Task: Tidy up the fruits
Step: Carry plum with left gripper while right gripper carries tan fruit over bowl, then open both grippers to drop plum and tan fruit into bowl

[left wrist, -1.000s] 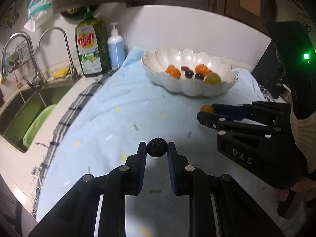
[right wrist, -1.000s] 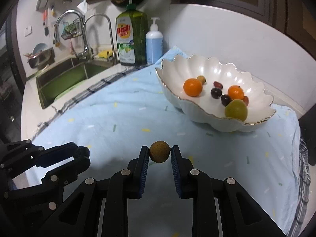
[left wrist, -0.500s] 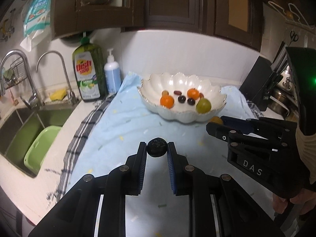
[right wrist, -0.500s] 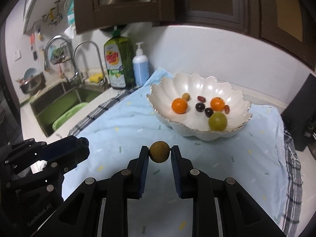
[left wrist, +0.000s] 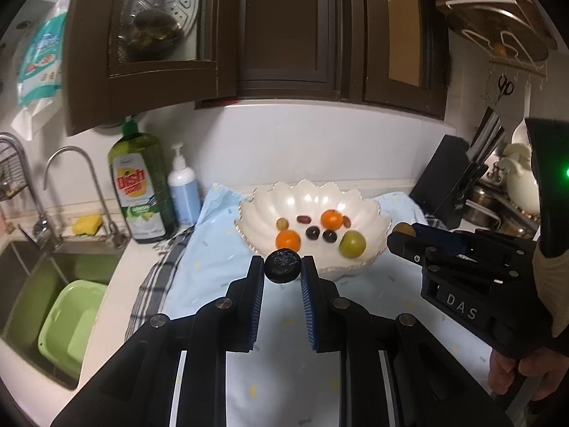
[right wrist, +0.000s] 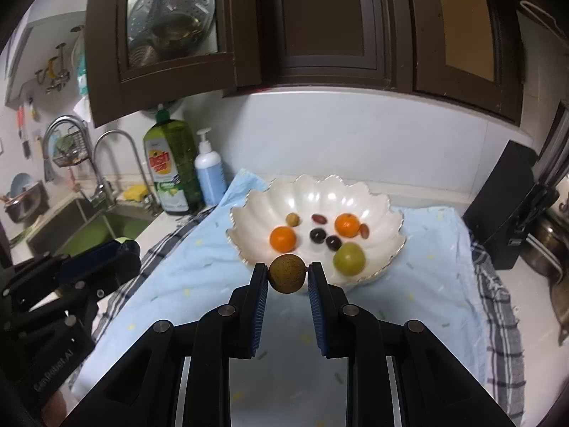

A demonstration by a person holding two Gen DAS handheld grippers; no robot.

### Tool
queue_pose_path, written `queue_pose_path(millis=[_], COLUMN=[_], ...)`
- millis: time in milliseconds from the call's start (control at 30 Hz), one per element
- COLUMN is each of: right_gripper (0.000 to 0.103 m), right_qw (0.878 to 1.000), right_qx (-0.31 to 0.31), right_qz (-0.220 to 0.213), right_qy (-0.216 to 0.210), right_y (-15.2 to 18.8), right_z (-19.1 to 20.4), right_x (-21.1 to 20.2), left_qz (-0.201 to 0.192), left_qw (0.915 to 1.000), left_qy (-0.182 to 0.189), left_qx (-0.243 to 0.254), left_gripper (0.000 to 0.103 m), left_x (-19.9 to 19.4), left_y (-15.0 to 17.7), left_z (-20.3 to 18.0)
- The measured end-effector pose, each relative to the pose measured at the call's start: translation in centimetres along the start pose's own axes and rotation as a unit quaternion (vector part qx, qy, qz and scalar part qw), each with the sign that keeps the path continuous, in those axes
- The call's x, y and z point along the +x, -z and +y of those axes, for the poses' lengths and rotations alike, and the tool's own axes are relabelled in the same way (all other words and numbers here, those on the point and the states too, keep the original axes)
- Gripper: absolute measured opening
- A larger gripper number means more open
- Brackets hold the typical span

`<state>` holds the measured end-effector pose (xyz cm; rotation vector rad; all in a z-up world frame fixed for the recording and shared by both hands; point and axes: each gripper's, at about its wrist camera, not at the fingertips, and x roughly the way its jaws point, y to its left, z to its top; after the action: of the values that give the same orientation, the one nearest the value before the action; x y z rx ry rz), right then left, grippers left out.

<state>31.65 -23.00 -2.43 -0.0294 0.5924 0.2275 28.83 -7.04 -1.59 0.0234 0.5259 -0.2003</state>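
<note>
Two oranges (right wrist: 282,238), grapes (right wrist: 317,235) and a green fruit (right wrist: 349,259) are held in the scalloped bowl (right wrist: 377,210); before it, a dark fruit (left wrist: 282,265) is pinched by the left gripper (left wrist: 282,277) and a brown fruit (right wrist: 286,273) by the right gripper (right wrist: 287,281).

Dark wrinkled round fruit (left wrist: 282,266) is pinched between the left gripper (left wrist: 282,270) fingertips; brown rough-skinned round fruit (right wrist: 286,273) is pinched between the right gripper (right wrist: 287,274) fingertips, both held in the air. White scalloped bowl (right wrist: 377,210) sits upright on the blue cloth holding two oranges (right wrist: 283,238), a green fruit (right wrist: 349,258), two dark grapes (right wrist: 317,235), two reddish dates (right wrist: 319,218) and a small tan fruit (right wrist: 292,219).
</note>
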Motion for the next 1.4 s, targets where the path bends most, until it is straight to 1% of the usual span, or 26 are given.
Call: queue_pose_path(millis=[67, 300, 500, 633, 800, 967, 1133, 1400], right_gripper=[0.025, 0.025, 0.025, 0.025, 0.025, 0.025, 0.025, 0.025], right_qw=[1.000, 0.999, 0.999, 0.999, 0.999, 0.999, 0.998, 0.995], right_qx=[0.003, 0.007, 0.011, 0.012, 0.012, 0.009, 0.007, 0.006], right_qz=[-0.004, -0.019, -0.012, -0.002, 0.012, 0.024, 0.046, 0.089], right_qy=[0.006, 0.027, 0.037, 0.032, 0.039, 0.044, 0.046, 0.050], right_y=[-0.6, -3.2, -5.3, -6.5, -7.9, -9.0, -9.7, -9.9], right_z=[-0.1, -0.5, -1.4, -2.1, -2.9, -3.9, -4.8, -6.1], right_x=[0.1, 0.9, 2.6, 4.1, 6.0, 7.9, 9.9, 13.4], left_qz=[-0.002, -0.011, -0.015, -0.014, 0.008, 0.035, 0.070, 0.130], left_qw=[0.9999, 0.9993, 0.9988, 0.9985, 0.9978, 0.9960, 0.9934, 0.9861], left_qy=[0.013, 0.031, 0.035, 0.036, 0.044, 0.055, 0.062, 0.075], left_qx=[-0.002, 0.016, 0.032, 0.040, 0.049, 0.060, 0.067, 0.070], left_gripper=[0.022, 0.022, 0.022, 0.022, 0.022, 0.022, 0.022, 0.022], left_x=[0.4, 2.4, 4.8, 6.6, 9.7, 12.6, 15.5, 20.1], left_y=[-1.0, -3.6, -6.4, -8.1, -10.1, -11.1, -11.6, -12.0], left_z=[0.4, 0.8, 0.9, 0.8, 0.8, 0.4, 0.0, -0.5])
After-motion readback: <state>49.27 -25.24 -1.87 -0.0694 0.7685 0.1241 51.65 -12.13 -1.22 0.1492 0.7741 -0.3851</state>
